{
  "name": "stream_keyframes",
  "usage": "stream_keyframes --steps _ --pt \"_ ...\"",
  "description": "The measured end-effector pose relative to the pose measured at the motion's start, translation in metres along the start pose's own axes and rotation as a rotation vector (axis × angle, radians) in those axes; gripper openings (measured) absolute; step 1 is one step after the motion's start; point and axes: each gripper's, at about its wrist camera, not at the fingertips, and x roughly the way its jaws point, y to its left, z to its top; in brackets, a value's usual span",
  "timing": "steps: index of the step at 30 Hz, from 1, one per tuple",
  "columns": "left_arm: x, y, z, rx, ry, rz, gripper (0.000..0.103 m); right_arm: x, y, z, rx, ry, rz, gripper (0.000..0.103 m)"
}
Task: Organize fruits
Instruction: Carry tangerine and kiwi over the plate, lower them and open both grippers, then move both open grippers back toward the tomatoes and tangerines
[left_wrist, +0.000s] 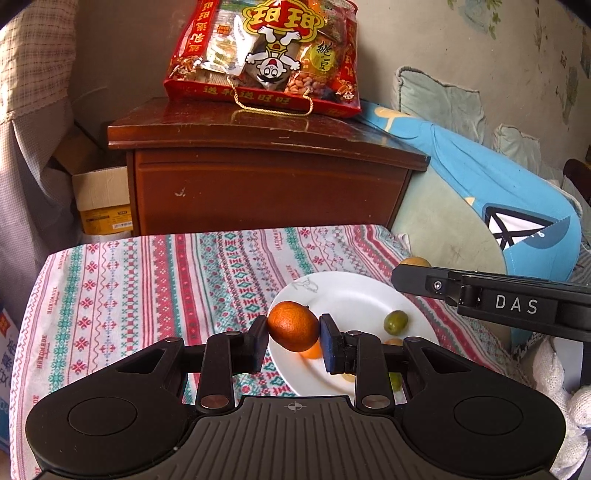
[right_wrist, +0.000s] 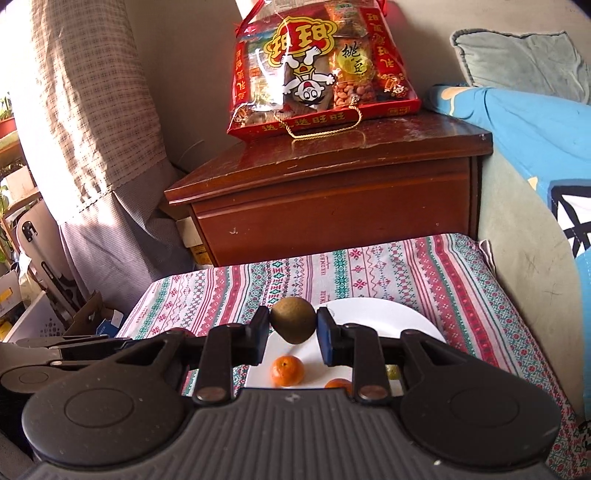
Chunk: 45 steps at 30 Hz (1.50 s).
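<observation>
A plate is sitting on the cloth-covered table, toward its right side. Small fruits are lying on the plate's near half. Beyond the table's far edge a cabinet is standing, with a snack bag resting on top. Cushions are lying to the right.

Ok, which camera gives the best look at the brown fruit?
The right wrist view: the brown fruit sits centered, clamped in the right tool. The left wrist view shows only a sliver behind that tool's finger.
</observation>
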Motion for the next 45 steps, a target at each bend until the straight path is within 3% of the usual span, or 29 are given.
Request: stream_keyframes --steps 13,21,24,30,34,45 --pt "0.051 -0.021 0.007 -0.012 0.025 -0.04 0.027 0.023 -0.035 -0.003 0.169 0.054 -0.072 0.027" --pt "0.08 -0.029 -0.001 0.014 0.072 -0.036 0.027 0.044 -0.058 -0.019 0.327 0.134 -0.093 0.027" --pt "0.085 -0.029 -0.004 0.011 0.078 -0.038 0.03 0.045 -0.061 -0.021 0.348 0.138 -0.111 0.032" --pt "0.077 -0.03 0.002 0.021 0.066 -0.028 0.032 0.037 -0.064 -0.016 0.379 0.111 -0.094 0.034" --pt "0.065 -0.024 0.014 -0.008 0.055 0.004 0.05 0.033 -0.061 -0.011 0.373 0.096 -0.07 0.043" --pt "0.029 0.01 0.03 -0.083 0.089 0.062 0.058 0.031 -0.044 -0.014 0.302 0.115 -0.035 0.047"
